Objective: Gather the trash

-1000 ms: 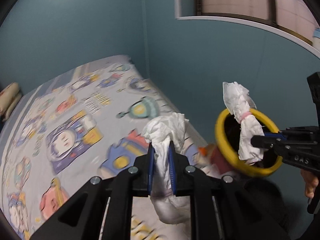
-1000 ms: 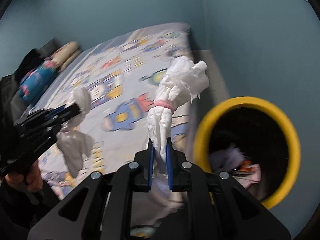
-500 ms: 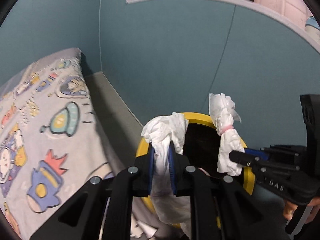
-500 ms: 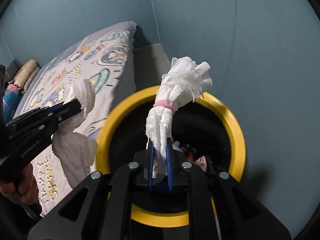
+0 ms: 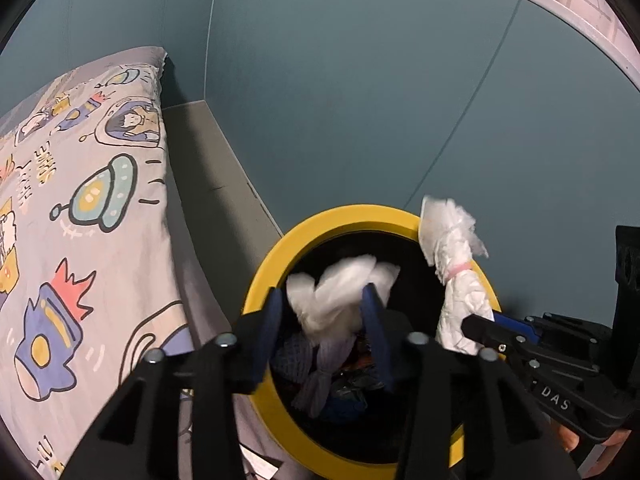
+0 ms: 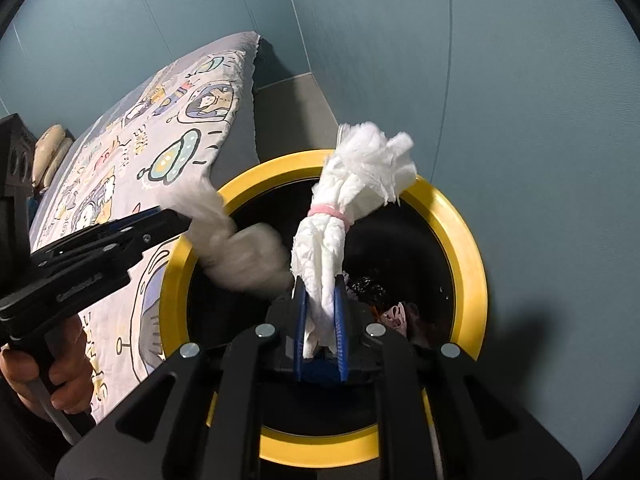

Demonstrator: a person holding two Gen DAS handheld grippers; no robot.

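While both grippers hang over the round yellow-rimmed black trash bin (image 5: 267,280), the left gripper (image 5: 324,312) has its jaws just opened, spread apart, a blurred crumpled white tissue wad (image 5: 336,300) loose between them. The right gripper (image 6: 320,312) pinches a pink-banded white tissue bundle (image 6: 340,216) narrowly, beside the cartoon-print bed cover (image 5: 80,200).

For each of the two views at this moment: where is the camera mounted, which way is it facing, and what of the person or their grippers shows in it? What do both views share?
Left wrist: on the left gripper, angled down into the yellow-rimmed bin; its jaws have just been opening, a blurred tissue wad loose between them; right gripper enters from the right.
Right wrist: on the right gripper, facing down into the bin, shut on the pink-banded tissue bundle; left gripper and hand at left.
Shared: bin, both tissues, cartoon bedsheet.
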